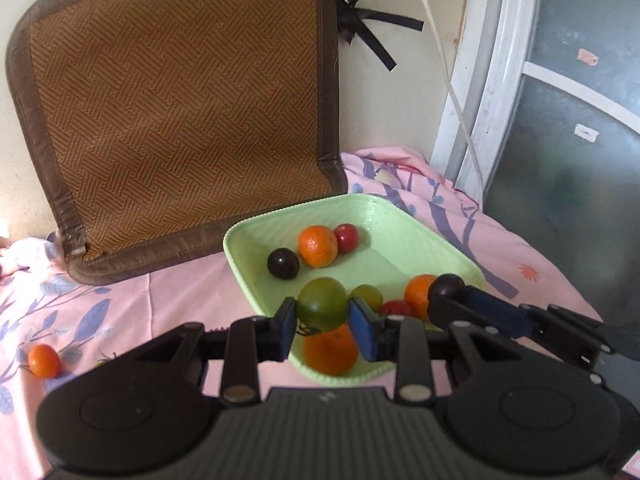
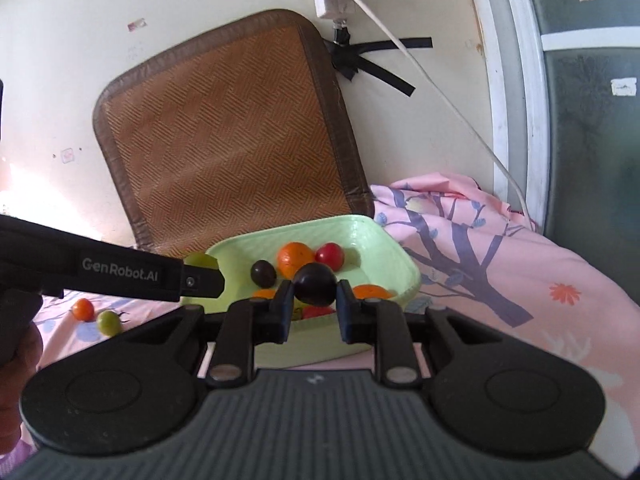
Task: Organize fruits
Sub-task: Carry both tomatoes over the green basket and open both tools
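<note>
We see soft daylight, a sunlit glare patch on the wall [image 2: 24,184] at left, fisheye-bent edges, slightly hazy focus.

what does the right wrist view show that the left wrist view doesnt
Right wrist only: a small green fruit loose on the pink cloth, beside a small orange one. Left wrist only: a large orange fruit at the tray's near end. Both: the green tray, the left hand-held gripper shut on a green fruit, the right hand-held gripper shut on a dark fruit.

Black left claw [image 1: 322,320] with blue pads, silver screws, white "GenRobot.AI" lettering
</note>
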A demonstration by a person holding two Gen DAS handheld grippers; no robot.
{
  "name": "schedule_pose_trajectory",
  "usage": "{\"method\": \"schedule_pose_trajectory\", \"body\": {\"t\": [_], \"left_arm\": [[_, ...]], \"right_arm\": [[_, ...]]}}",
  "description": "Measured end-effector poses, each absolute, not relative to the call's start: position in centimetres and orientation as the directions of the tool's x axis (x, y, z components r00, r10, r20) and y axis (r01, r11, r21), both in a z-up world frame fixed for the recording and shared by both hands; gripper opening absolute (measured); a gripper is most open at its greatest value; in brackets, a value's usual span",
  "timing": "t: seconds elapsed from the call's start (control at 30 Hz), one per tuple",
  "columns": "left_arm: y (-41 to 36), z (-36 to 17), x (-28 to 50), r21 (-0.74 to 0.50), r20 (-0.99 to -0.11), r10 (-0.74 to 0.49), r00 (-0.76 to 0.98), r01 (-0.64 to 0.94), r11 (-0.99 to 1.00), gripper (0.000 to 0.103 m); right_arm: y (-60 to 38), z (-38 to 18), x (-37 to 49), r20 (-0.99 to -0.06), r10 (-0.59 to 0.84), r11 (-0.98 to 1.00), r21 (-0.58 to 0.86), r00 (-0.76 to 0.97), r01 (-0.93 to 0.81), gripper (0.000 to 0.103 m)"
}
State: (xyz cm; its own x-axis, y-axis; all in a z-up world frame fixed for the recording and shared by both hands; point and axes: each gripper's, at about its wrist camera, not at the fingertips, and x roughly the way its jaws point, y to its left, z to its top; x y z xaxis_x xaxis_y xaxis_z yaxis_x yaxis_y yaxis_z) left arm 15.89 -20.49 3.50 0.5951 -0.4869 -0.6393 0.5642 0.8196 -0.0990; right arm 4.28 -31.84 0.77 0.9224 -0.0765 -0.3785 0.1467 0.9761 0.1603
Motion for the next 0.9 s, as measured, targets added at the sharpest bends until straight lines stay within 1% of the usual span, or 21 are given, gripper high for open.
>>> {"method": "schedule_pose_trajectory", "body": {"t": [0.3,0.33,0.4,0.47,0.57,0.63,0.73,0.9], "left_arm": [[-21.9,1.7,16.7,-0.071,-0.66,-0.451,0.601,0.548,0.833,0.03],[-21.9,1.7,16.7,-0.069,-0.657,-0.453,0.603,0.55,0.832,0.031],[-21.7,1.8,16.6,-0.068,-0.649,-0.458,0.607,0.554,0.83,0.038],[-21.5,2.3,16.2,-0.057,-0.638,-0.458,0.619,0.556,0.829,0.042],[-20.8,3.3,15.3,-0.031,-0.616,-0.452,0.645,0.553,0.832,0.044],[-19.7,3.9,14.5,-0.04,-0.6,-0.46,0.655,0.549,0.835,0.045],[-17.8,4.3,12.7,-0.036,-0.579,-0.457,0.675,0.539,0.842,0.052],[-14.9,3.6,9.6,-0.021,-0.574,-0.432,0.695,0.515,0.857,0.052]], "right_arm": [[-31.8,0.5,5.2,-0.375,-0.099,0.978,0.134,0.922,0.159,0.027],[-31.8,0.5,5.2,-0.374,-0.104,0.978,0.132,0.922,0.164,0.027],[-32.0,0.7,5.1,-0.373,-0.106,0.975,0.141,0.922,0.169,0.027],[-32.1,0.8,4.9,-0.372,-0.108,0.973,0.152,0.922,0.175,0.027],[-31.9,1.1,4.1,-0.364,-0.108,0.969,0.169,0.925,0.18,0.027],[-31.5,1.3,3.2,-0.356,-0.101,0.966,0.189,0.929,0.177,0.027],[-30.5,1.3,1.5,-0.347,-0.084,0.96,0.224,0.934,0.169,0.027],[-28.4,0.7,-1.7,-0.355,-0.048,0.948,0.279,0.934,0.155,0.027]]}}
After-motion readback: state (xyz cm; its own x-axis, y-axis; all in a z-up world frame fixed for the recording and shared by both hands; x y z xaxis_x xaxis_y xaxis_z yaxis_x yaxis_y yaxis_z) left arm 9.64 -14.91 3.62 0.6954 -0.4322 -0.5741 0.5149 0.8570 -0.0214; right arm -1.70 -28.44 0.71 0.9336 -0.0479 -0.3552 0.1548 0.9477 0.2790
